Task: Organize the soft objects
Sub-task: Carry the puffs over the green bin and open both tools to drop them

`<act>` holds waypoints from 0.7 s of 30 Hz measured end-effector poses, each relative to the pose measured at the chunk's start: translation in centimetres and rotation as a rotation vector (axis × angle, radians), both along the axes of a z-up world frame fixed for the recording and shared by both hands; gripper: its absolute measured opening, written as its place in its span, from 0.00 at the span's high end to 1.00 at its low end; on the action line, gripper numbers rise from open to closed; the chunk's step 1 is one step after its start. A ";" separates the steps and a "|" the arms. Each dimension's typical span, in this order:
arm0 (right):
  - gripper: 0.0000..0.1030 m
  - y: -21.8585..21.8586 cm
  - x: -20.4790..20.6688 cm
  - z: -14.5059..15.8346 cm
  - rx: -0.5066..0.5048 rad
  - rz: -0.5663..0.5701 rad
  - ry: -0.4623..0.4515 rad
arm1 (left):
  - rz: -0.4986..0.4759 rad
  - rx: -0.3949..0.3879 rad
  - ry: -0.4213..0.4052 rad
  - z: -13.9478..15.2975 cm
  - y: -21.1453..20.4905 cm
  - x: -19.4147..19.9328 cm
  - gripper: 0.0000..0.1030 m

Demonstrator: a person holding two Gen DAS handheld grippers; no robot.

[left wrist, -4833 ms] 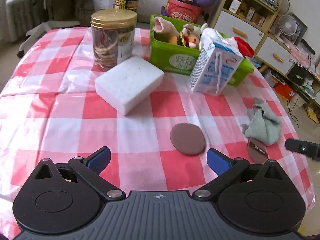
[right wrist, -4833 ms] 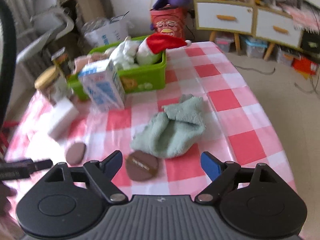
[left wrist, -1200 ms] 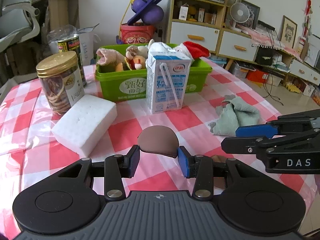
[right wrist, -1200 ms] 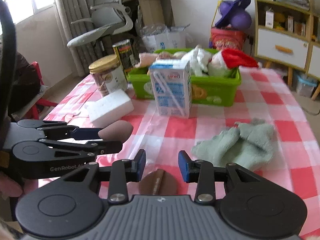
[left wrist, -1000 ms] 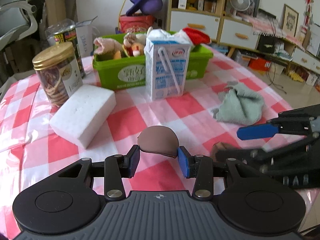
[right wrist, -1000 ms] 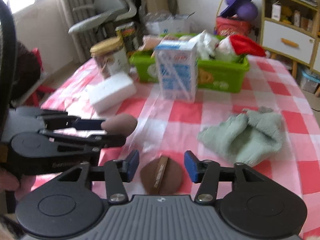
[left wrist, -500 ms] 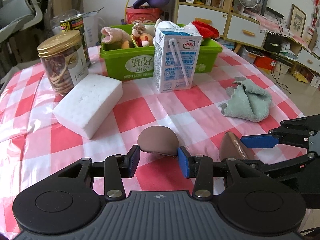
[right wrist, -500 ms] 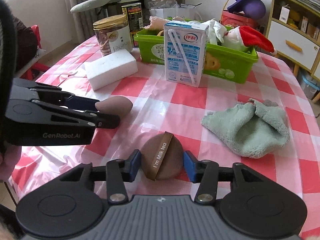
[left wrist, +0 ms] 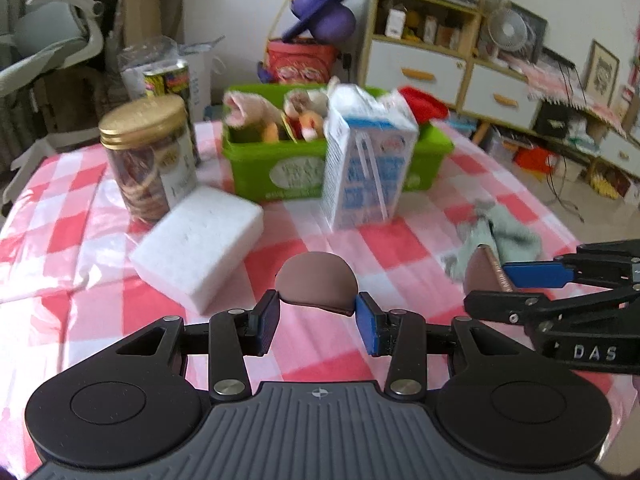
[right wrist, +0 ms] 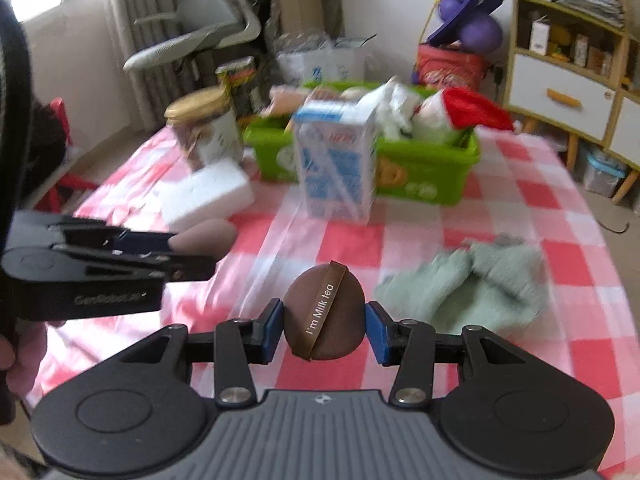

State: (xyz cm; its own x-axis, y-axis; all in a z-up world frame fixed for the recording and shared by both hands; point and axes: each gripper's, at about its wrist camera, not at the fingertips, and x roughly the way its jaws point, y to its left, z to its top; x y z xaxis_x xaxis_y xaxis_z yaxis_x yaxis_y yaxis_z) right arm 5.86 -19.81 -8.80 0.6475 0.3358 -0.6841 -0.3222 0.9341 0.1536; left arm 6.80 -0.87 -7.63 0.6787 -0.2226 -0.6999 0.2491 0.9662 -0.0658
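Fingers of the left gripper sit close together, pinching a plain brown puff by its edges and holding it clear above the checked surface. Both grippers tilt downward toward the cloth, side by side and near each other. On the right gripper the blue fingers have just been narrowing and now press on either side of a second brown puff, whose strap reads "I'm Milk tea"; it too is lifted off the cloth. Beyond them a crumpled green towel lies to the right, a white sponge block to the left, and a milk carton stands before the green basket of plush toys. A gold-lidded jar stands beside the basket.
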 end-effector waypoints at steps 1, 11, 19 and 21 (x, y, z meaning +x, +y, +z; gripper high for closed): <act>0.80 -0.2 0.3 0.4 0.003 -0.006 -0.007 | 0.010 -0.005 -0.001 0.4 0.1 0.3 0.59; 0.80 -3.7 5.2 3.4 0.171 -0.107 -0.039 | 0.043 -0.059 -0.071 4.2 1.1 5.0 0.59; 0.80 -6.1 10.6 3.9 0.384 -0.183 -0.025 | 0.037 -0.074 -0.091 5.6 0.5 10.4 0.58; 0.80 -6.2 11.9 3.6 0.399 -0.193 -0.025 | 0.037 -0.071 -0.094 5.6 0.2 11.7 0.58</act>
